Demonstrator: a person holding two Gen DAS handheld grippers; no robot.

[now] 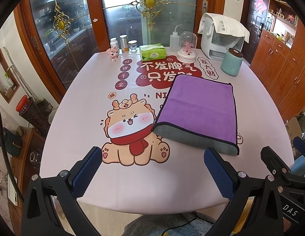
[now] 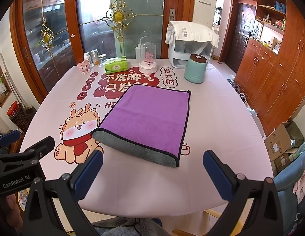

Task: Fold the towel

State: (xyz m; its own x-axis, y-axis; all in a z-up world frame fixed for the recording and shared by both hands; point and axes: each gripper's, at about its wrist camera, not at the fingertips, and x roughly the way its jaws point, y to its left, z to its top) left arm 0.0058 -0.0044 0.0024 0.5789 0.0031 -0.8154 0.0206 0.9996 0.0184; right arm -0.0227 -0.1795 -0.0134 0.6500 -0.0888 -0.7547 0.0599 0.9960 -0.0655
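Observation:
A purple towel with a grey underside and dark trim lies folded on the pink printed tablecloth; it also shows in the right wrist view. Its grey lower layer sticks out along the near edge. My left gripper is open and empty, above the table's near edge, left of and short of the towel. My right gripper is open and empty, just short of the towel's near edge. The left gripper's body shows at the left of the right wrist view.
At the table's far side stand a green tissue box, small jars, a pink figure, a glass dome, a squeeze bottle, a teal canister and a cloth-covered white appliance. Wooden cabinets stand right.

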